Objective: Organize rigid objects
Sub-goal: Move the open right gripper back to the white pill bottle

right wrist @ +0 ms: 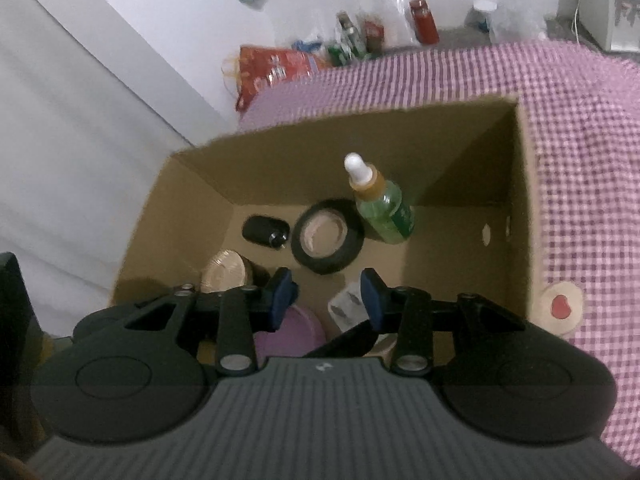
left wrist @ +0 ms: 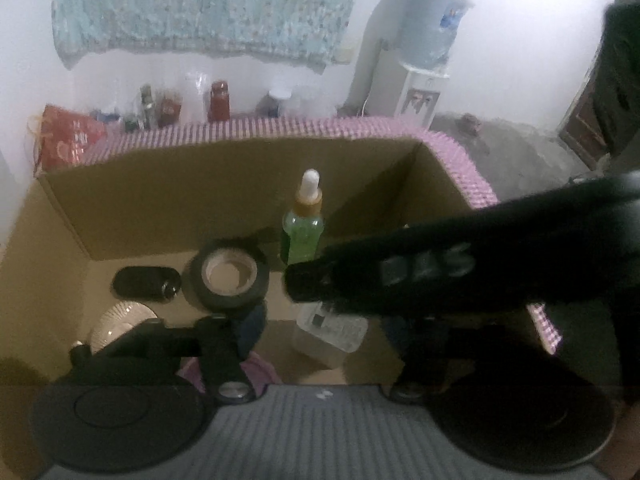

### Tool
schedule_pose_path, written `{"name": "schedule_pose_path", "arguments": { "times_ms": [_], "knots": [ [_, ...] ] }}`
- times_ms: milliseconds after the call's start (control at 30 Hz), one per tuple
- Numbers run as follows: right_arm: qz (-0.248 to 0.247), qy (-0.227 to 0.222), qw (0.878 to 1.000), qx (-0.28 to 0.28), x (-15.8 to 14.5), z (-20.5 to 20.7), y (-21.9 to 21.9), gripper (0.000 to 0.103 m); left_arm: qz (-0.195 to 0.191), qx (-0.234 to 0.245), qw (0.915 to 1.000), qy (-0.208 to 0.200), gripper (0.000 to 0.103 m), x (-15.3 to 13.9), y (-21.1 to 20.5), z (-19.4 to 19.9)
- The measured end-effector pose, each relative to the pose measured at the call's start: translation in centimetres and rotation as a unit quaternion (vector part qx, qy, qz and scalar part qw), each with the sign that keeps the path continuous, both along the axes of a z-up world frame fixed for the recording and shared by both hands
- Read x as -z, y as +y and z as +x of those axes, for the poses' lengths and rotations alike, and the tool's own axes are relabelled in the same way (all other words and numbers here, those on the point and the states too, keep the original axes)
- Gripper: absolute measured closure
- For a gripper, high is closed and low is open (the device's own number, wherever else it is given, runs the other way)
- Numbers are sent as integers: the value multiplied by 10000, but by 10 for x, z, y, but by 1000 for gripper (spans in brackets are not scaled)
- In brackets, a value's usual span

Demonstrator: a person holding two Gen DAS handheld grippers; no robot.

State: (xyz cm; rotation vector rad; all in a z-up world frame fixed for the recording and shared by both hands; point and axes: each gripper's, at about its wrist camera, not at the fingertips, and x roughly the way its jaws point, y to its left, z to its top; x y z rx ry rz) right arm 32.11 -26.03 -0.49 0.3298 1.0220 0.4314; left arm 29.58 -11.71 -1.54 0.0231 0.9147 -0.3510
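The right gripper (right wrist: pixel 327 295) hangs spread and empty over the cardboard box (right wrist: pixel 524 200) on the checked cloth (right wrist: pixel 580 128). Inside, the black tape roll (right wrist: pixel 327 236) lies between a green dropper bottle (right wrist: pixel 384 204) and a black cylinder (right wrist: pixel 265 231). Left gripper (left wrist: pixel 320 320): cannot tell, a dark device hides one finger.

This is a room in a home, lived in and a little untidy. A purple and white checked cloth (right wrist: pixel 560 128) covers the surface under an open cardboard box (right wrist: pixel 440 152). Behind it, along the plain white wall, stand jars and bottles (left wrist: pixel 219 101) with red contents, beside a red printed bag (left wrist: pixel 66 140). A pale blue patterned fabric (left wrist: pixel 208 8) hangs on the wall above them. In the corner stands a water dispenser (left wrist: pixel 424 96) with a big blue bottle on top. The floor (left wrist: pixel 520 152) is bare grey concrete.
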Motion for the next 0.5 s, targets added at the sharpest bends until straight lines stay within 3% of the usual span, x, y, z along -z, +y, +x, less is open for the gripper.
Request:
{"name": "schedule_pose_path", "arguments": {
  "times_ms": [233, 500],
  "knots": [
    [515, -688, 9956, 370, -42, -53, -44, 63, -149, 161, 9991, -370, 17, -29, 6, -33],
    [822, -1665, 9815, 472, -69, -152, -84, 54, -99, 559, 9938, -960, 5, -64, 23, -120]
  ]
}}
